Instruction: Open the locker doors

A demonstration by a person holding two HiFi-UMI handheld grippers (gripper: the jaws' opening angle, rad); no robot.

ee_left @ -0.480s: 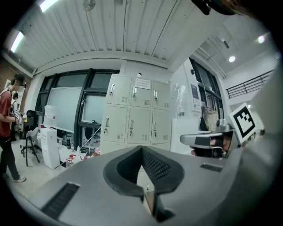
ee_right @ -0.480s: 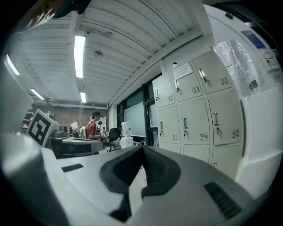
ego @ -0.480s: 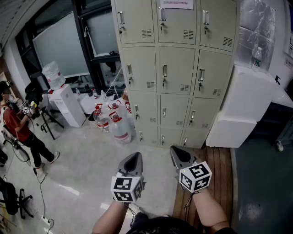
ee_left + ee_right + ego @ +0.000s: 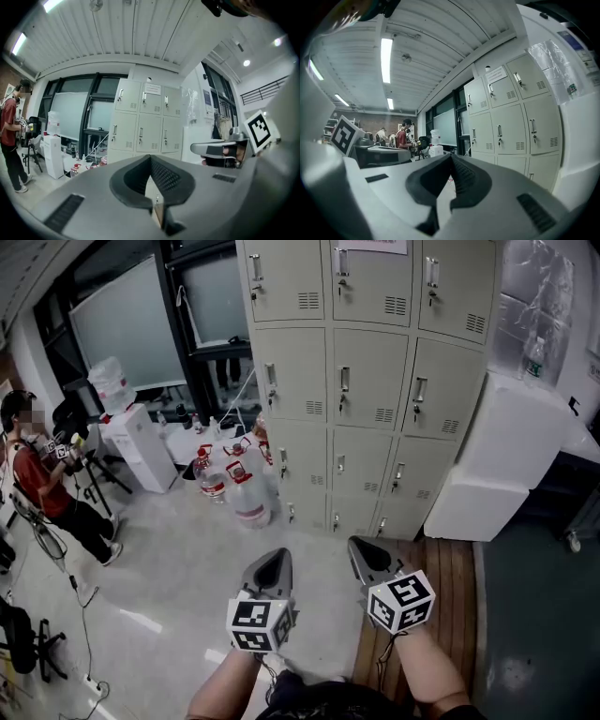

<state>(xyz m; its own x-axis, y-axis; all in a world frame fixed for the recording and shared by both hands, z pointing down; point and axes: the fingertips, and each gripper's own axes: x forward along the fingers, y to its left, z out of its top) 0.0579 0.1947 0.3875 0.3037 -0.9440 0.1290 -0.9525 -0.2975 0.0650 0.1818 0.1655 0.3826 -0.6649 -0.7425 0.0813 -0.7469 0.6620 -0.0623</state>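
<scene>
A beige bank of lockers [image 4: 366, 381] stands ahead, three columns wide, every door closed with a small handle and key. The same lockers [image 4: 145, 124] fill the middle of the left gripper view, and the lockers [image 4: 513, 122] sit at the right of the right gripper view. My left gripper [image 4: 272, 566] and right gripper [image 4: 364, 557] are held side by side low in the head view, well short of the lockers. Both are shut with nothing between their jaws. Each points roughly level toward the locker bank.
Several water bottles [image 4: 234, 486] crowd the floor at the lockers' left foot. A white dispenser [image 4: 136, 446] stands further left. Large white foam blocks [image 4: 497, 460] lean right of the lockers. A person in red [image 4: 42, 488] stands at the far left. Wooden flooring [image 4: 450, 596] lies under my right arm.
The lockers and floor clutter have shifted slightly down and right in the head view as the head tilted. Both grippers stay where they were, shut.
</scene>
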